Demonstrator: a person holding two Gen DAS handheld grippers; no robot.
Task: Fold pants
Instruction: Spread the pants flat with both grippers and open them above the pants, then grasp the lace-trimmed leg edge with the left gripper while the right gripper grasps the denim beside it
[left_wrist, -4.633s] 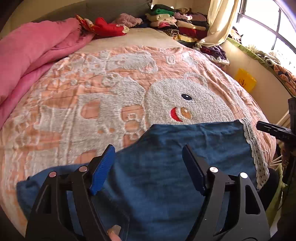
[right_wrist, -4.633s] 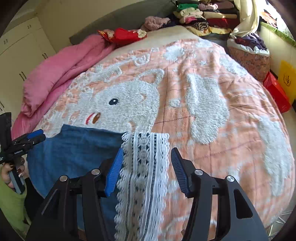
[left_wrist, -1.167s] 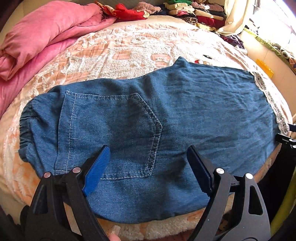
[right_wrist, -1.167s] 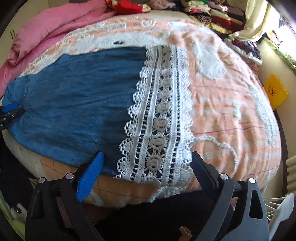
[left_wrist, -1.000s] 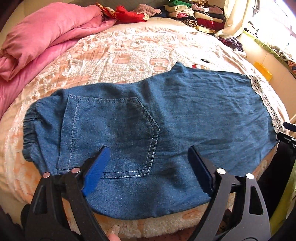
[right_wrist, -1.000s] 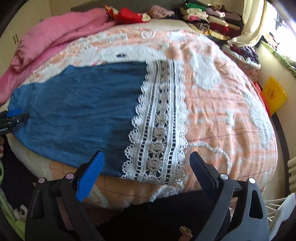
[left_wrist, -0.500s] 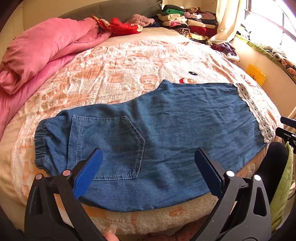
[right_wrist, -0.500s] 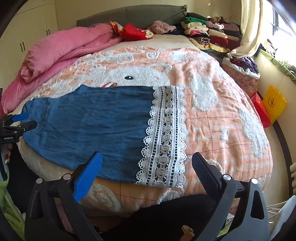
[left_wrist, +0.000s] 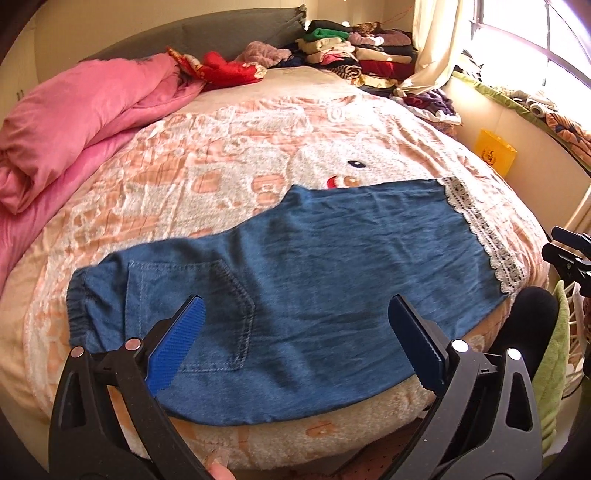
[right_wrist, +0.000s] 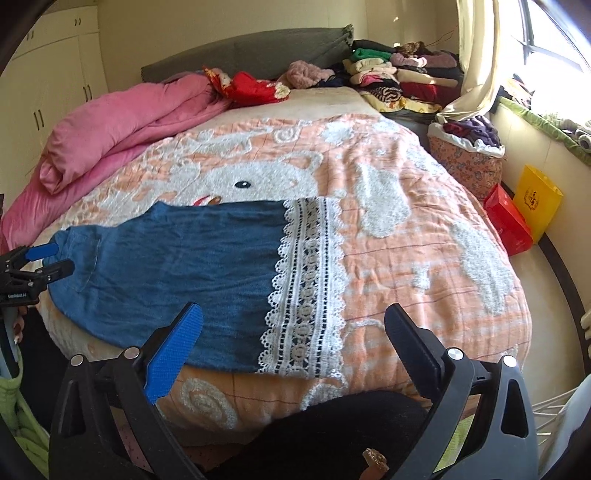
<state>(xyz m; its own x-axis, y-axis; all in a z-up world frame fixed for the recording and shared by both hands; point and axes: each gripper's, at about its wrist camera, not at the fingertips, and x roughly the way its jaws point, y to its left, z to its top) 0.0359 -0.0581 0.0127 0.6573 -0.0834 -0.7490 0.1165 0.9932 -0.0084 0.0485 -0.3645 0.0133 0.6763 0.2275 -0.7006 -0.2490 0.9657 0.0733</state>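
1. Left wrist view: the left gripper (left_wrist: 295, 332) hangs with its jaws spread wide and nothing between them, over the near edge of the bed (left_wrist: 229, 155). The denim pants (left_wrist: 303, 280) lie flat along that edge, elastic waist toward the left side.
2. Right wrist view: the right gripper (right_wrist: 295, 336) is likewise spread and holds nothing. The pants (right_wrist: 177, 254) lie near the bed's (right_wrist: 424, 240) near left corner, their white lace hem (right_wrist: 306, 284) toward its middle.

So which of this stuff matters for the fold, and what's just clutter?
For the job:
- denim pants, flat on bedspread
- left gripper, open
- right gripper, open

Lying about:
- pink duvet
- stacked clothes
- yellow bag
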